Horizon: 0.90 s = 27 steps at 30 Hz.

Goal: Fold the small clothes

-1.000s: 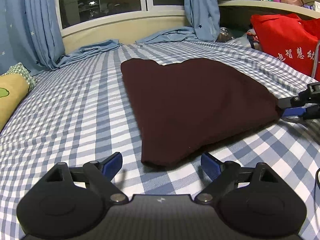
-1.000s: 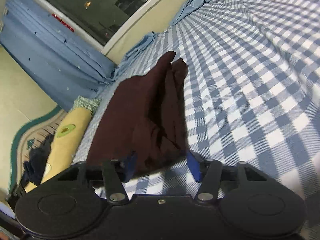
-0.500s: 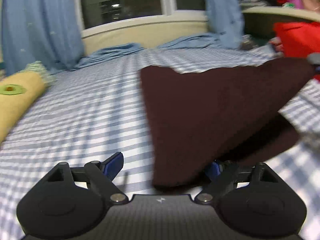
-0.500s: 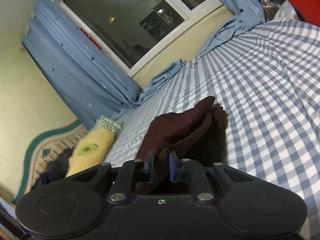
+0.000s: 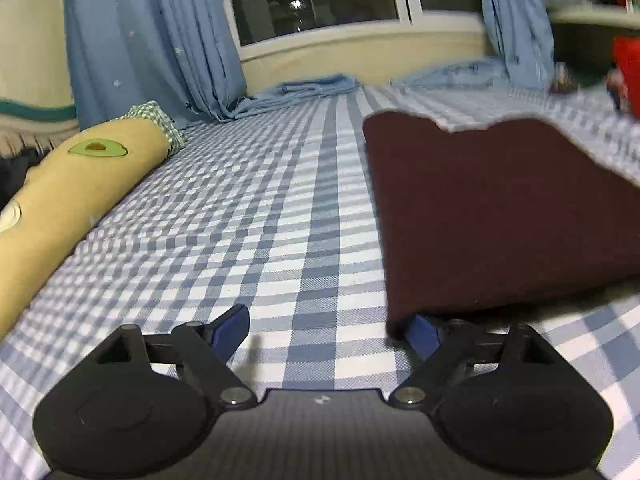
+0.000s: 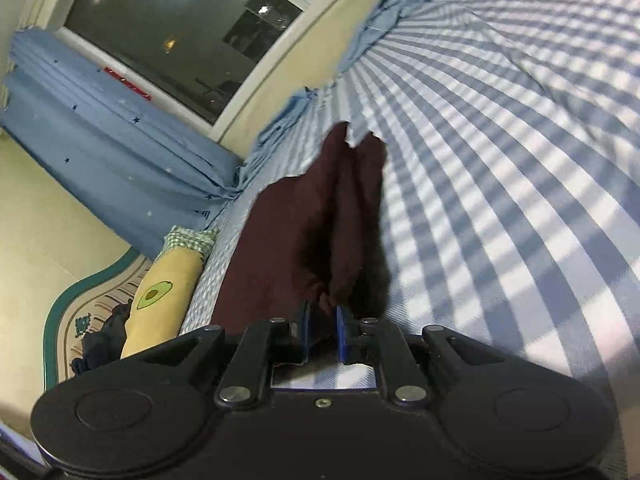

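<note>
A dark maroon garment (image 5: 480, 208) lies on the blue-and-white checked bed sheet (image 5: 260, 220), with its right side raised off the sheet. My left gripper (image 5: 326, 320) stands wide open low over the sheet. Its right finger (image 5: 420, 332) sits under the garment's near left corner, and its left finger is over bare sheet. In the right wrist view my right gripper (image 6: 323, 310) is shut on a bunched edge of the garment (image 6: 304, 232), which hangs in folds ahead of the fingers.
A long yellow bolster with an avocado print (image 5: 72, 184) lies along the bed's left side. Blue curtains (image 5: 152, 40) and crumpled blue cloth (image 5: 312, 84) line the window wall at the far end. A red bag (image 5: 628, 72) stands at the far right.
My right gripper closed on the garment's edge and lifted it, so the cloth's right side rose. The left wrist view swung left, and the garment's near corner now covers that gripper's right finger.
</note>
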Tool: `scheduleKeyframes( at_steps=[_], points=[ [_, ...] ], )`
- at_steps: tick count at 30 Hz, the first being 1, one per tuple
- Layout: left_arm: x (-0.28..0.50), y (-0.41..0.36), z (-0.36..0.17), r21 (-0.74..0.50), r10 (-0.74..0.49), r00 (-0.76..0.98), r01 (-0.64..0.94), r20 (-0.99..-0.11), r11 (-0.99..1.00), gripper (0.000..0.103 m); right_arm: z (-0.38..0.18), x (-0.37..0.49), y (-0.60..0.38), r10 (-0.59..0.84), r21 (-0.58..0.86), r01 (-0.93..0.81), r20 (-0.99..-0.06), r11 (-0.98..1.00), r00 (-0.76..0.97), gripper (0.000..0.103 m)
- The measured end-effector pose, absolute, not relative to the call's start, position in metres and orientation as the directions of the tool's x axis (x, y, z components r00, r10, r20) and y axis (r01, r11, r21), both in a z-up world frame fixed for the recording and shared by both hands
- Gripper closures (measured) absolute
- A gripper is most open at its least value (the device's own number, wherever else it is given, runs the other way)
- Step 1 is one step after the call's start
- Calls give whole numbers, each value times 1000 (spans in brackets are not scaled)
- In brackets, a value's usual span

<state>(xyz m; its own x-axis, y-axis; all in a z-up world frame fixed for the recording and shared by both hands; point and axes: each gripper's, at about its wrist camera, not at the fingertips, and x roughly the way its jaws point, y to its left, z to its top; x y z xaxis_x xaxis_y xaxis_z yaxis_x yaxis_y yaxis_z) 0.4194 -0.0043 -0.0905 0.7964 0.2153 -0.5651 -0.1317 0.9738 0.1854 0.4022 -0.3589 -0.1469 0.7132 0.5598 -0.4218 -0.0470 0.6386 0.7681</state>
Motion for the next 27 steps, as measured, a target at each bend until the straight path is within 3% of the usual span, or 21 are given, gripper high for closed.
scheduleKeyframes(
  at_steps=[5, 9, 13, 15, 20, 25, 27],
  points=[
    [394, 9, -76, 172, 176, 778, -89, -603, 981, 16, -156, 399, -359, 536, 743, -13, -470, 669, 702, 80],
    [381, 23, -49, 110, 103, 819, -49, -564, 993, 11, -136, 382, -367, 449, 647, -16, -511, 762, 732, 80],
    [407, 14, -30, 42, -22, 830, 55, -558, 998, 7, -107, 382, -356, 475, 601, -133, -456, 788, 753, 77],
    [428, 5, -32, 38, -36, 823, 70, -567, 997, 7, -97, 389, -338, 505, 579, -200, -430, 790, 749, 66],
    [468, -14, -57, 82, 40, 779, 15, -626, 997, 7, -101, 406, -292, 556, 501, -322, -438, 803, 706, 67],
    [477, -15, -80, 65, 64, 730, -26, -681, 998, 2, -132, 423, -281, 535, 491, -281, -514, 824, 670, 68],
    [480, -10, -82, 52, 57, 722, -29, -690, 998, 1, -140, 425, -285, 527, 490, -266, -534, 830, 661, 74]
  ],
)
